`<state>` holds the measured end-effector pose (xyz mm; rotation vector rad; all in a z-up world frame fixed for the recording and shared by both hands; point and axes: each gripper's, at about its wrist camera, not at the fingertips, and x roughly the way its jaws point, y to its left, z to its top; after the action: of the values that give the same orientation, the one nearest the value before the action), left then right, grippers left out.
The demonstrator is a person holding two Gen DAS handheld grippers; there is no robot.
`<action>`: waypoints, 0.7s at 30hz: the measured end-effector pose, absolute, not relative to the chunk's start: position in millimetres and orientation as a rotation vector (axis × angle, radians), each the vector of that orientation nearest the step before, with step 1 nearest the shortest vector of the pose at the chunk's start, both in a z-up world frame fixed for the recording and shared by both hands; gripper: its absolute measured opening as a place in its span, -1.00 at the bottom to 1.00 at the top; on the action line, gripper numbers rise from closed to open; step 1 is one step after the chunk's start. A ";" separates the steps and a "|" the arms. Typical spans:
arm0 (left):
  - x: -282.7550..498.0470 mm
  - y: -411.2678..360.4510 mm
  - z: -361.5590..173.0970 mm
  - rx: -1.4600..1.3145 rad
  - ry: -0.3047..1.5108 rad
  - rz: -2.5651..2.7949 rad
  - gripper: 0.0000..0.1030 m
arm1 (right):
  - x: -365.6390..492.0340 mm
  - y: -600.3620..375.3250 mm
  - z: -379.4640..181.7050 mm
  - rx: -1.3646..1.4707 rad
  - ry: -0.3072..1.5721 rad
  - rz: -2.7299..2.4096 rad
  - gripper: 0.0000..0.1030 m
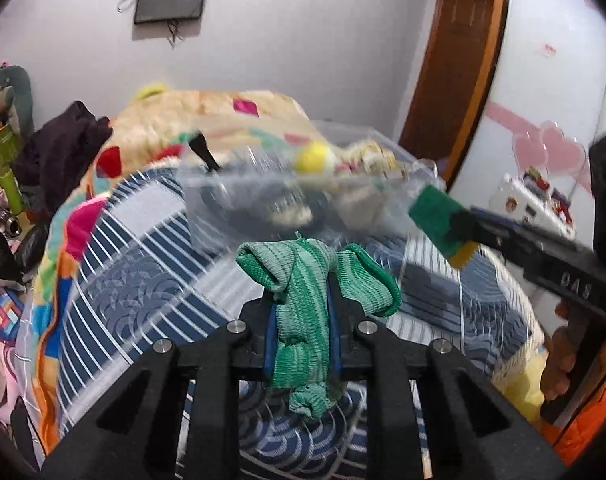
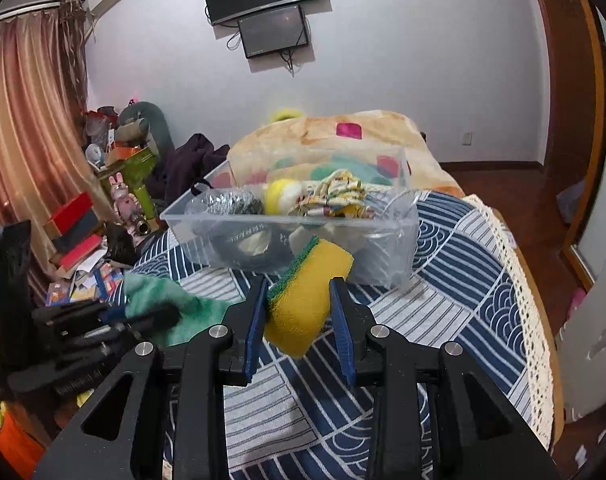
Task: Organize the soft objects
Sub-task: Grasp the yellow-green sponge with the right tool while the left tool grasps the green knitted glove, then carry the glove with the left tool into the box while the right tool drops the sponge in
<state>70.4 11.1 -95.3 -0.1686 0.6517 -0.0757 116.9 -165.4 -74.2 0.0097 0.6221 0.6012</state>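
Note:
My left gripper (image 1: 301, 304) is shut on a green knitted cloth (image 1: 303, 320) and holds it above the bed. My right gripper (image 2: 299, 296) is shut on a yellow sponge with a green scouring side (image 2: 303, 292); it also shows in the left wrist view (image 1: 439, 216) at the right. A clear plastic bin (image 2: 303, 236) stands on the bed just beyond both grippers. It holds a yellow ball (image 2: 279, 196), a patterned cloth (image 2: 339, 196) and a steel scourer (image 2: 227, 204). The left gripper with the cloth (image 2: 159, 304) shows at the left of the right wrist view.
The bed has a blue and white patterned cover (image 2: 455, 280) with a lace edge. A folded colourful blanket (image 2: 343, 136) and dark clothing (image 2: 187, 164) lie behind the bin. Clutter of boxes and toys (image 2: 87, 232) stands left of the bed. A wardrobe (image 1: 543, 80) stands at the right.

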 end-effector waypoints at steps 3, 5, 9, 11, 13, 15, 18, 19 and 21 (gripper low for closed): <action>77.1 20.0 -81.8 -0.185 0.614 -0.058 -0.61 | 117.8 -166.0 -65.6 0.005 0.595 0.596 -0.44; 82.4 24.0 -71.9 -0.190 0.589 -0.049 -0.61 | 119.1 -166.1 -58.5 -0.002 0.572 0.588 -0.44; 96.9 29.1 -51.3 -0.187 0.529 -0.030 -0.61 | 126.5 -168.1 -42.9 0.000 0.524 0.567 -0.44; 102.5 31.9 -45.2 -0.192 0.510 -0.027 -0.61 | 131.8 -169.4 -35.2 0.001 0.497 0.558 -0.44; 114.6 33.6 -40.1 -0.208 0.504 -0.038 -0.61 | 137.1 -169.6 -28.4 -0.001 0.468 0.543 -0.44; 127.5 34.8 -37.7 -0.219 0.501 -0.037 -0.61 | 144.8 -169.0 -23.3 -0.006 0.448 0.530 -0.44; 142.1 32.8 -38.8 -0.208 0.504 -0.022 -0.61 | 157.2 -165.8 -21.1 -0.021 0.437 0.500 -0.44; 147.0 31.5 -40.4 -0.205 0.508 -0.021 -0.61 | 161.4 -163.4 -22.6 -0.036 0.445 0.489 -0.44; 156.9 27.3 -45.2 -0.193 0.520 -0.018 -0.61 | 168.6 -160.1 -26.7 -0.054 0.459 0.471 -0.44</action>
<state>156.9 27.3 -45.2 -0.1934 0.5198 -0.0176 168.6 -160.1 -26.7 -0.0542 0.4593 0.4714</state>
